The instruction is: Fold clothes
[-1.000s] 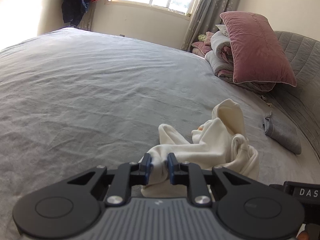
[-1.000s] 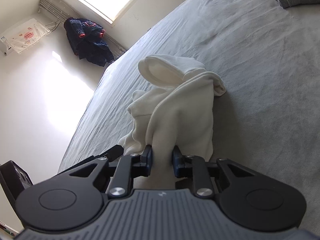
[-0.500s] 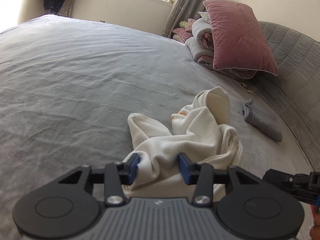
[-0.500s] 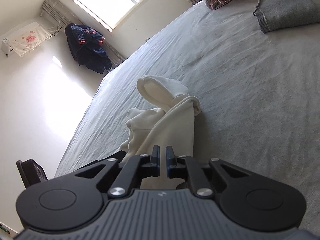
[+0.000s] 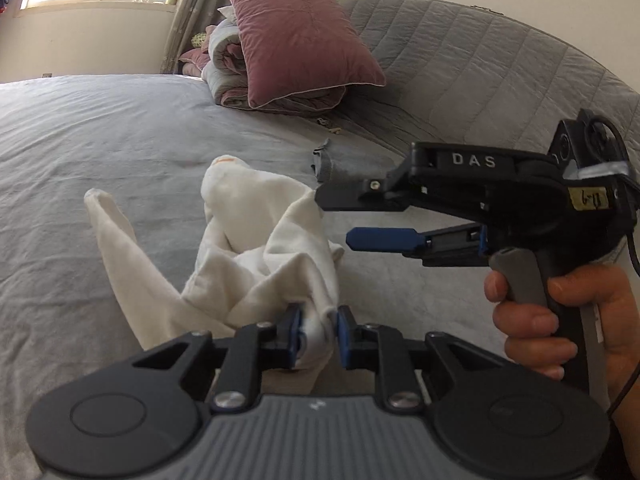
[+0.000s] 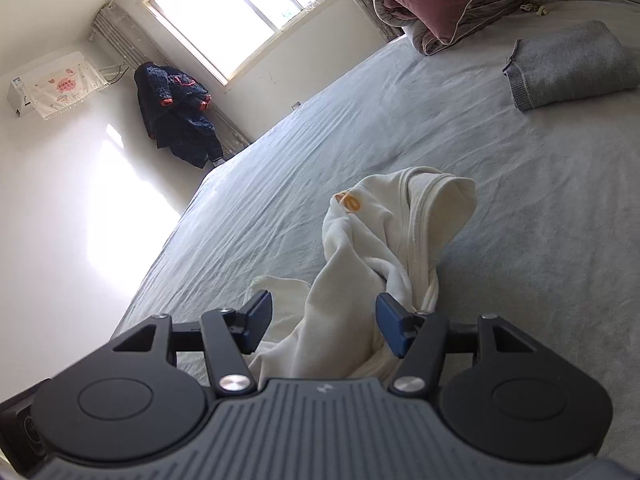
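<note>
A crumpled white garment with an orange print lies bunched on the grey bed sheet. My left gripper is shut on a fold of its near edge. My right gripper is open, its jaws wide apart on either side of the garment, not gripping it. In the left wrist view the right gripper is held by a hand just right of the garment, fingers apart.
A folded grey garment lies on the bed to the right. A maroon pillow on folded quilts rests against the grey padded headboard. A dark jacket hangs by the window wall.
My left gripper opened, then shut again on the garment's near fold. My right gripper let go of the garment and opened wide. The garment has been pulled and reshaped.
</note>
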`<state>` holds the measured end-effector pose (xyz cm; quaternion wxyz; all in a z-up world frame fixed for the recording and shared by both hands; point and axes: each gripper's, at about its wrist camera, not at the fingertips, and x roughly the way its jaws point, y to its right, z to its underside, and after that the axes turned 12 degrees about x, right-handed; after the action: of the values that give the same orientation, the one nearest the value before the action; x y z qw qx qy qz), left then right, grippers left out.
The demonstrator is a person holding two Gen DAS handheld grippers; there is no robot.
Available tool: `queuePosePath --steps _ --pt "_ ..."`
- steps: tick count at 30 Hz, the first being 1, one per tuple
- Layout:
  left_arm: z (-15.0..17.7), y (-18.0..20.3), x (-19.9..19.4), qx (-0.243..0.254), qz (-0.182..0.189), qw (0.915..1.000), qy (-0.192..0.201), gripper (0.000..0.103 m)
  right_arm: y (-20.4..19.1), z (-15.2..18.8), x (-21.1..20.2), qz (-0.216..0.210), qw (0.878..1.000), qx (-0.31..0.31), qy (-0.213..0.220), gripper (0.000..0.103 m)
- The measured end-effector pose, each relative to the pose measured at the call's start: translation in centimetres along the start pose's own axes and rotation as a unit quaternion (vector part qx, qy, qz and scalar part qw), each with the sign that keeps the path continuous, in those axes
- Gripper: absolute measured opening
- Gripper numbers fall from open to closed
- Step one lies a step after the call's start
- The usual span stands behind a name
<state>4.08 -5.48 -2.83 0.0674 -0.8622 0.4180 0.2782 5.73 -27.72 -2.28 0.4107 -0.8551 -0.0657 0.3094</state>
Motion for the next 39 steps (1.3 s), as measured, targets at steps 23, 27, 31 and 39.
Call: queuePosePath --steps 23,27,31,39 --pt "-1.3 -4.7 -1.4 -0.087 -0.033 0.9950 0.037 0.069 2.4 -0.3 -2.6 0.040 0.999 -0.017 0.027 0.008" --pt "-2.2 -4.9 -0.1 -0.086 -0.045 0.9946 0.036 0.077 2.5 0.4 -3.3 0.049 0.998 -0.039 0.018 0.008" --pt "-3.3 -5.4 2.1 -0.100 -0.048 0.9935 0.027 0.081 3.6 0.6 -3.3 0.065 0.997 -0.037 0.008 0.008" --pt "-7.4 -7.0 7.9 -0.083 -0.057 0.9935 -0.054 0.081 6.8 -0.6 -4.0 0.084 0.996 0.008 0.001 0.008"
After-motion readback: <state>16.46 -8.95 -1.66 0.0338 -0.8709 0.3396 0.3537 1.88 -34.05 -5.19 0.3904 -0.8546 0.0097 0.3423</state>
